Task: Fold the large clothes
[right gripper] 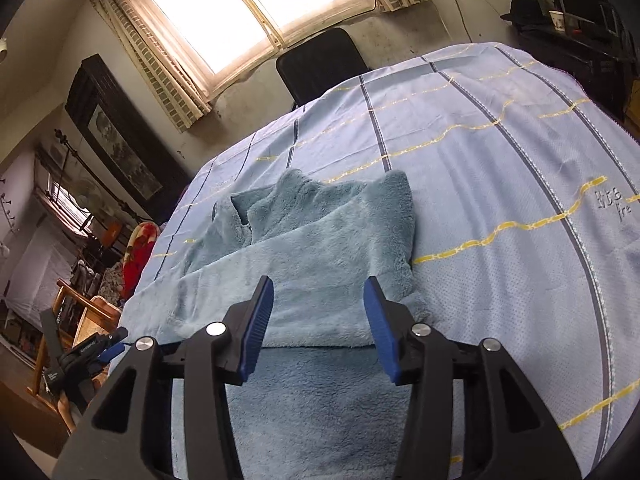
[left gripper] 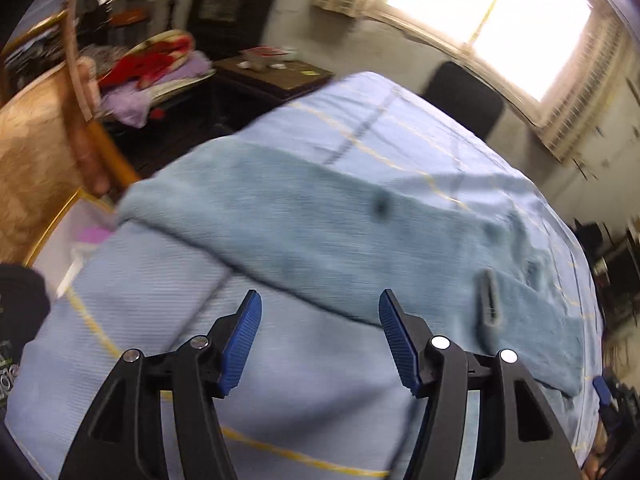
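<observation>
The left gripper (left gripper: 320, 336) stands with its blue pads parted and nothing between them, above the bare bedsheet (left gripper: 132, 280) just short of the fleece garment (left gripper: 320, 220); the right gripper (right gripper: 319, 326) is likewise parted and empty, its pads hovering over the near folded edge of the same teal fleece, which lies in layers across the bed with its collar towards the far side; the sheet is pale blue with grey stripes and yellow chain lines. Beyond the bed a black chair (right gripper: 320, 60) stands under a bright window (right gripper: 248, 4) with pulled-back curtains; a wooden chair (left gripper: 44, 128) and a red blanket (left gripper: 160, 60) sit to one side
</observation>
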`<action>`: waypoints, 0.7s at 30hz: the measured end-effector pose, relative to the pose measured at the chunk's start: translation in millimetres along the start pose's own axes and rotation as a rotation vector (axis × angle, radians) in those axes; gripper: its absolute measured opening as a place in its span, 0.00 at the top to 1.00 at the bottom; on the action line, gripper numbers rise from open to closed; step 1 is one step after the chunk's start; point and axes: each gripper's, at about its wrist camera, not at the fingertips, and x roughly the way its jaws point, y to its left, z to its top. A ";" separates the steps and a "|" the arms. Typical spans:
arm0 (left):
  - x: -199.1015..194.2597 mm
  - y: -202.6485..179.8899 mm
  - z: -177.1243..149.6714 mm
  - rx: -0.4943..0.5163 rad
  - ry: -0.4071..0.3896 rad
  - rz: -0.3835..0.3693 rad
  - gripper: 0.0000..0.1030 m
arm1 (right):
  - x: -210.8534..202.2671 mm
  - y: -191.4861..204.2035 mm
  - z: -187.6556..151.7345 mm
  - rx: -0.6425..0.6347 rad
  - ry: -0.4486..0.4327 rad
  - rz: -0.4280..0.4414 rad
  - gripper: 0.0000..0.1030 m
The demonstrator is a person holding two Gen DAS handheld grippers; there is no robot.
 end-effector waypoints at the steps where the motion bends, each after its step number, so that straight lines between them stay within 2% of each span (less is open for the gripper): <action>1: 0.6 10.0 1.2 -0.026 0.004 -0.007 0.41 | 0.9 1.2 -1.0 -0.001 0.006 0.000 0.54; 5: 2.6 23.5 2.1 -0.086 -0.022 -0.023 0.41 | -2.0 3.8 -2.4 -0.003 0.003 0.009 0.54; 10: 17.0 14.6 13.6 -0.097 -0.030 -0.025 0.39 | -4.0 -2.3 0.2 0.011 -0.006 0.000 0.53; 16: 38.4 8.7 19.2 -0.109 -0.020 0.026 0.28 | -7.0 -9.7 3.4 0.045 -0.010 0.010 0.53; 21: 41.2 10.7 22.8 -0.154 -0.063 0.082 0.29 | -5.9 -10.6 2.4 0.048 -0.003 0.009 0.53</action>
